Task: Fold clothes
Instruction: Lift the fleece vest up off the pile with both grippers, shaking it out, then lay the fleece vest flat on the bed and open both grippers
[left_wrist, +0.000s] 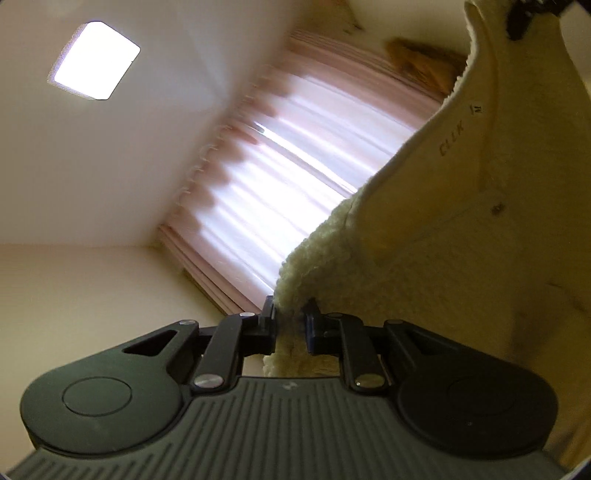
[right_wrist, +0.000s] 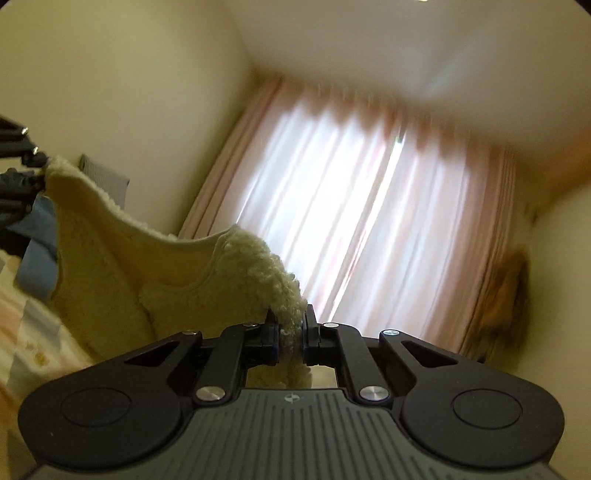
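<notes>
Left wrist view: one cream fleece garment (left_wrist: 443, 258), left claw (left_wrist: 290, 325) and right claw (right_wrist: 291, 332) each clamped on it.

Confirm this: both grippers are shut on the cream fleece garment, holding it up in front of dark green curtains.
Wrong on one point: the curtains are pale pink, lit from behind, as the right wrist view shows. The rest stands: the left gripper and right gripper are each shut on the cream fleece garment.

Left hand-held gripper (left_wrist: 290, 321) pinches cream fleece garment (left_wrist: 461, 240) before curtains (left_wrist: 295, 177).
</notes>
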